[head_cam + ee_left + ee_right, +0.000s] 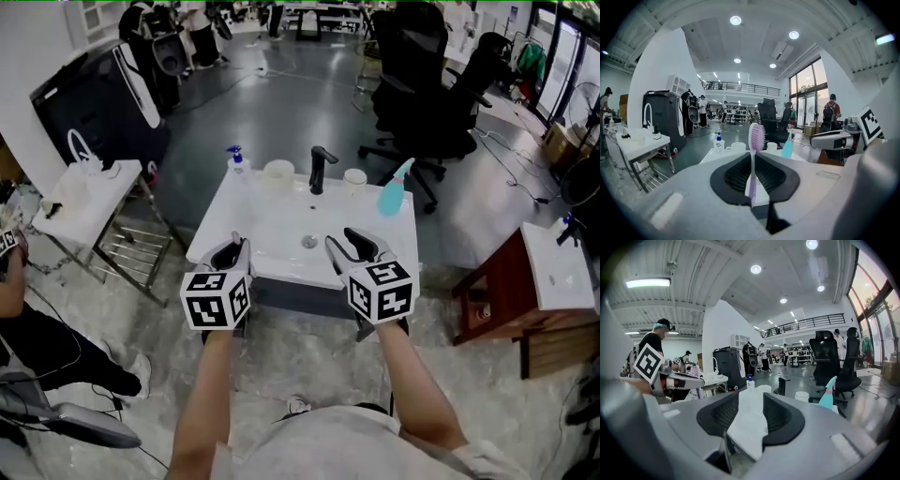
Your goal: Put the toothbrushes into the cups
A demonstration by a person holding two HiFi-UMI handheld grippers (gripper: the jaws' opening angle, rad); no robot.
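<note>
Left tool [231,253] pinches the toothbrush [755,140] upright by its handle, likely light, stiff and slippery; right tool [751,401] gapes empty.

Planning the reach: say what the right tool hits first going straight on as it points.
The right tool likely meets the sink top, seen between its open jaws; beyond, the wide cup by the pump bottle. Depth unclear.

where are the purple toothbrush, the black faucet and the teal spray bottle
purple toothbrush [753,168]: left gripper view, on its handle below the bristles
black faucet [319,173]: head view, on its upright column
teal spray bottle [391,197]: head view, on its body
</note>
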